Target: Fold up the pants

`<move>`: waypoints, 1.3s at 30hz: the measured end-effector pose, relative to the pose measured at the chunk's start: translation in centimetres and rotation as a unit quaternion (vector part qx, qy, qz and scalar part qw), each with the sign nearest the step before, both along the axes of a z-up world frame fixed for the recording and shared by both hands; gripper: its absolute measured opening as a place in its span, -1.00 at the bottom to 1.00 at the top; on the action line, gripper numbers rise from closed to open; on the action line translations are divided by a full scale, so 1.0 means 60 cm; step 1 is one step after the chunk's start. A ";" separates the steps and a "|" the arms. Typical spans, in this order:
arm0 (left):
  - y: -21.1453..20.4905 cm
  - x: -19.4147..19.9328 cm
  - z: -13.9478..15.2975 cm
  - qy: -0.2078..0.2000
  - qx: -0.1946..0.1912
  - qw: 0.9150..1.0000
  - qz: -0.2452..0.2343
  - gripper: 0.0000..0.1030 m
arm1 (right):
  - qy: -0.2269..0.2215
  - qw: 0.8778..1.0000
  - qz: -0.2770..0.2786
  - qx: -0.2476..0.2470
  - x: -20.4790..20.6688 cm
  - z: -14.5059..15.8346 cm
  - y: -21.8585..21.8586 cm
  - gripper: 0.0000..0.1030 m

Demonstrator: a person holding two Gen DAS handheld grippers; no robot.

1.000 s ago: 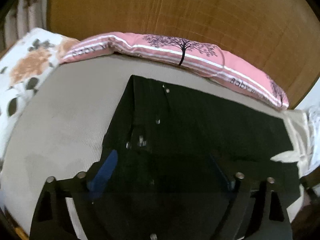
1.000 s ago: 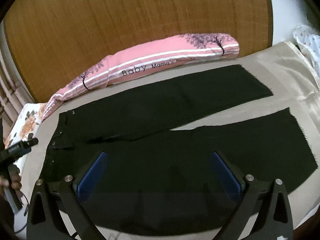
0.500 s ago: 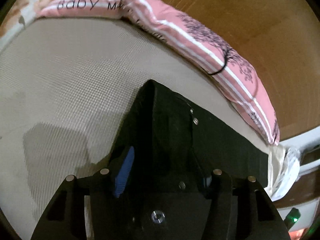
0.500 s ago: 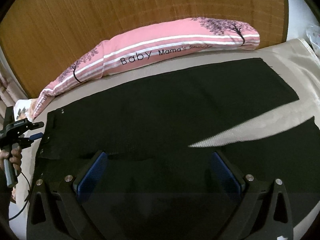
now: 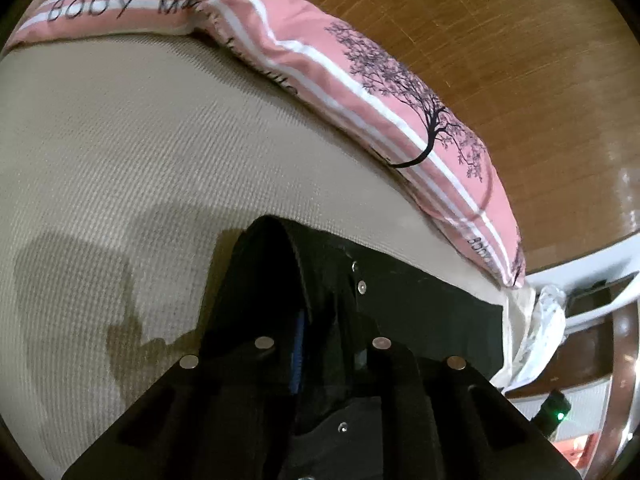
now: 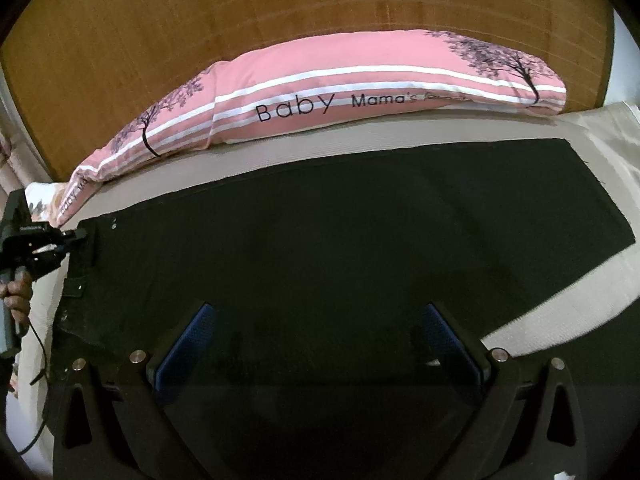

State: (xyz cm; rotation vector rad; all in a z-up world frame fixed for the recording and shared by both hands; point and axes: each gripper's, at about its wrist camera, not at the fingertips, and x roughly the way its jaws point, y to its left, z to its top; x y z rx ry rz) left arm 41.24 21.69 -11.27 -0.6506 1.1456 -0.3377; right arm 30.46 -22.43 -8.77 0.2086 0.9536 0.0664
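Black pants [image 6: 340, 240] lie flat on a beige bed sheet [image 6: 560, 304], waistband at the left, legs running right. My left gripper [image 5: 320, 320] is shut on the waistband [image 5: 280, 264] and holds that edge raised in a fold; it also shows at the far left of the right wrist view [image 6: 76, 236], at the waist corner. My right gripper [image 6: 320, 340] is open, its blue pads [image 6: 188, 340] spread wide just over the near leg, with nothing between them.
A long pink pillow [image 6: 360, 92] printed "Baby Mama's" lies along the wooden headboard [image 6: 280, 8] behind the pants. The bed's right edge with a white frame [image 5: 580, 280] shows in the left wrist view. A floral pillow [image 6: 40, 200] sits at the far left.
My left gripper has closed on the waistband and lifted it towards the pillow. My right gripper has moved forward over the legs, and the gap between the two legs has closed.
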 end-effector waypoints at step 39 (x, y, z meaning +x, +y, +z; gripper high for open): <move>-0.052 -0.108 0.177 -0.205 0.017 0.978 -0.021 -0.85 | 0.133 0.864 0.483 -0.048 0.348 -0.006 0.072 0.66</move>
